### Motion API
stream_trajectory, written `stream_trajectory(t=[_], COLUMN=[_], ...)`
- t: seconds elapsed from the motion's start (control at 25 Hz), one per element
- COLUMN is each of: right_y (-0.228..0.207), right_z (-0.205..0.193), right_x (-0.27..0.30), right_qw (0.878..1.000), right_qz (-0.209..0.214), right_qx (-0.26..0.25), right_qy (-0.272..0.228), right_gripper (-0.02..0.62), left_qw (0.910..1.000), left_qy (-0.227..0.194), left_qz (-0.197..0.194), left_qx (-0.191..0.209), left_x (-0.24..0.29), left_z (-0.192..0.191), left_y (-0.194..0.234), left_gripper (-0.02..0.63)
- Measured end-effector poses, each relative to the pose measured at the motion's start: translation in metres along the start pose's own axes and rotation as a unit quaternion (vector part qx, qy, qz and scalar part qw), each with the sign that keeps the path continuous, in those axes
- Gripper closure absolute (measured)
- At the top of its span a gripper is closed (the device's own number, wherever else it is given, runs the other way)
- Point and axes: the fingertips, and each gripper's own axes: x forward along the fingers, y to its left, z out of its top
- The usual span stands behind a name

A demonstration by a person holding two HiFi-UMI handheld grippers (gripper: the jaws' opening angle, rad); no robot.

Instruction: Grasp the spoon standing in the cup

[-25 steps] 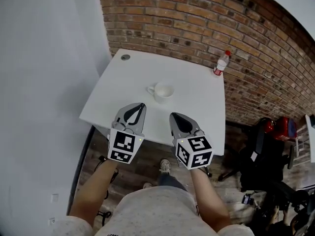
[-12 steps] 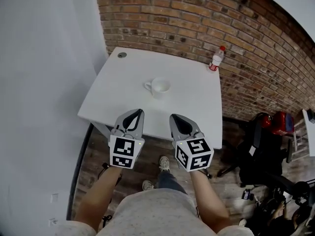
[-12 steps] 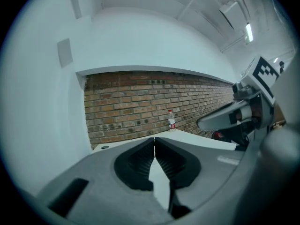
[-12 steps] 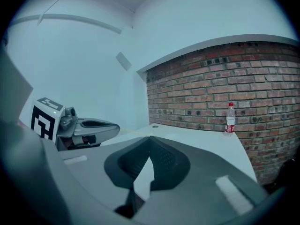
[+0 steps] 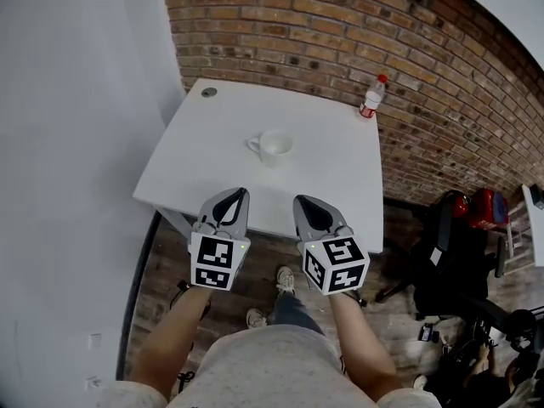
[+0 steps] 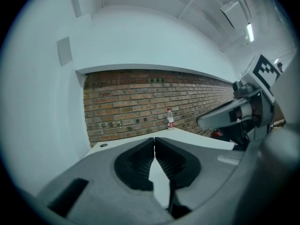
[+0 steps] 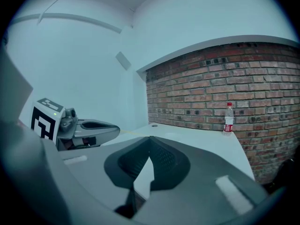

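a white cup (image 5: 277,147) is seen mid-way on the white table (image 5: 204,155), handle turned left; its contents are too small to be told, so the spoon cannot be made out. a capped bottle (image 5: 371,98) is stood at the far right corner. the left gripper (image 5: 239,193) and right gripper (image 5: 300,200) are held at the near edge, well short of the cup, jaws pressed together on nothing.

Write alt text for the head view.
A person holds the left hand-held gripper and the right hand-held gripper, both shut, at the near edge of a white table. A white cup sits mid-table, no spoon visible in it, and a plastic bottle stands at the far right corner by a brick wall.
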Motion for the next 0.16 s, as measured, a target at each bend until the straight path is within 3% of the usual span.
stream_trajectory(t=[0.16], right_y=[-0.0039], right_z=[0.0008], right_x=[0.0014], right_qw=[1.000], right_qz=[0.000], right_qx=[-0.002], right_qy=[0.000], right_gripper=[0.592], left_qw=[1.0000], left_qy=[0.001], left_qz=[-0.002], left_qx=[0.002], left_x=[0.0052], left_z=[0.0005], left_y=[-0.0021], left_gripper=[0.600])
